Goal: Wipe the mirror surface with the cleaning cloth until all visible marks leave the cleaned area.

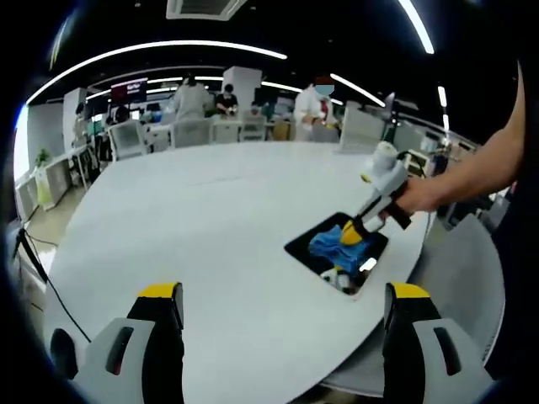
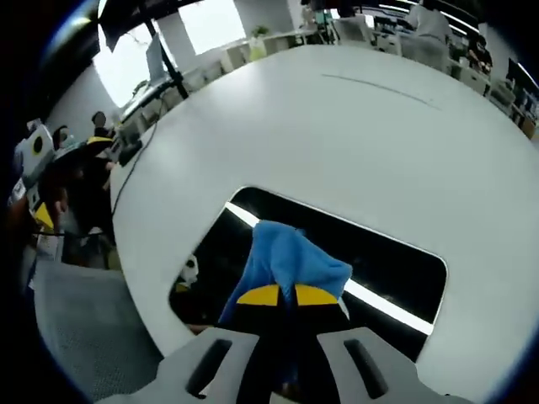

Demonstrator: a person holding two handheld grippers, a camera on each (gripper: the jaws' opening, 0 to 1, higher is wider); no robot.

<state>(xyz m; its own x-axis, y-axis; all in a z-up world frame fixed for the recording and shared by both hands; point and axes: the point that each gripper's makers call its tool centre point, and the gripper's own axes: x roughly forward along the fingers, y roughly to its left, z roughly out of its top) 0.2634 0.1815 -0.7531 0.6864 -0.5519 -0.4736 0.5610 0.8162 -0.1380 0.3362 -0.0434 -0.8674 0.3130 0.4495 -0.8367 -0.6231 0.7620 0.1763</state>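
A dark rectangular mirror (image 2: 396, 269) lies flat on the round white table (image 2: 337, 126), near its edge. A blue cleaning cloth (image 2: 286, 257) rests on the mirror, and my right gripper (image 2: 278, 296) is shut on it, pressing it to the glass. In the left gripper view the mirror (image 1: 307, 247) sits at the right of the table, with the cloth (image 1: 330, 241) and the right gripper (image 1: 352, 234) on it, held by a person's hand (image 1: 417, 195). My left gripper (image 1: 282, 303) hangs open above the table's near part, holding nothing.
The mirror reflects ceiling light strips (image 2: 379, 303). A black cable (image 1: 38, 269) runs along the table's left edge. Several people (image 1: 316, 105) and desks with chairs (image 1: 194, 130) stand beyond the far side. A grey floor (image 2: 76, 337) lies past the near edge.
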